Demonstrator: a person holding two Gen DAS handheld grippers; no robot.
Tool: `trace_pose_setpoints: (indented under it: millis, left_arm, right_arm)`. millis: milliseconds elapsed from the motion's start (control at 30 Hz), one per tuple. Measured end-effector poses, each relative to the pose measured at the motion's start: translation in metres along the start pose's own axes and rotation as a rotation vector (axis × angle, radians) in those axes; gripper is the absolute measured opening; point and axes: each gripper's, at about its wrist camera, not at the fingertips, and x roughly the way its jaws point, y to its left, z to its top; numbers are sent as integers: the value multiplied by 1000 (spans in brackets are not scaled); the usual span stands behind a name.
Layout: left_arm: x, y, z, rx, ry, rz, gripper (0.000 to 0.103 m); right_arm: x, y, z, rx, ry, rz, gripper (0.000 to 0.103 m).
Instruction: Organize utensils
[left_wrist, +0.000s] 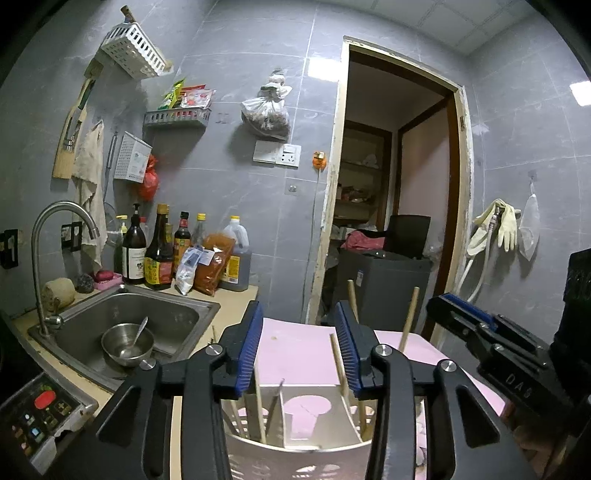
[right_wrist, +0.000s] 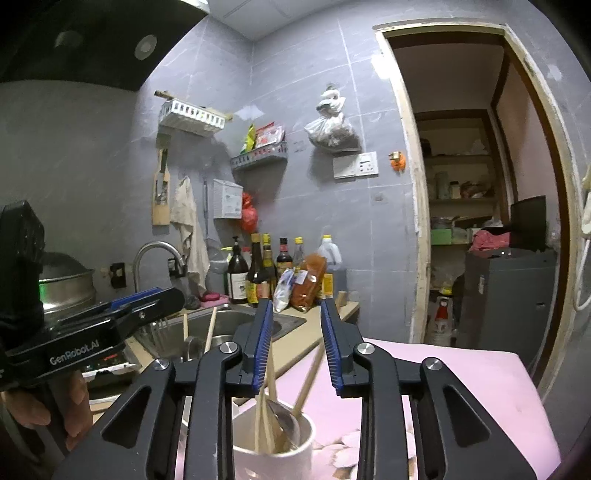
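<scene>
A white divided utensil holder stands on a pink surface and holds several wooden chopsticks. My left gripper is open just above the holder with nothing between its fingers. In the right wrist view a white round cup holds chopsticks and a metal spoon. My right gripper is open above that cup and empty. Each gripper shows in the other's view: the right one at the right edge of the left wrist view, the left one at the left of the right wrist view.
A steel sink at the left holds a metal bowl with a spoon, under a curved tap. Sauce bottles and packets stand behind it. A stove panel is at lower left. A doorway opens ahead.
</scene>
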Motion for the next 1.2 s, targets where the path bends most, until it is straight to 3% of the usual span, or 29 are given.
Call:
trace_pose_setpoints:
  millis: [100, 367, 700, 867, 1000, 1200]
  left_arm:
    - [-4, -8, 0, -6, 5, -5, 49]
    - [-17, -25, -1, -31, 26, -10, 63]
    - [-41, -35, -10, -115, 60, -29, 97]
    - [-56, -43, -14, -124, 82, -26, 100]
    - [-67, -50, -19, -108, 94, -17, 101]
    - [-79, -61, -30, -82, 113, -13, 101]
  right_arm:
    - [-12, -5, 3, 8, 0, -26, 32]
    - [-53, -24, 9, 33, -7, -108, 49]
    - [-106, -40, 9, 57, -3, -188, 77]
    - [-128, -42, 6, 81, 2, -209, 88]
    - [-144, -41, 2, 88, 1, -230, 103]
    - [-166, -36, -9, 67, 29, -281, 103]
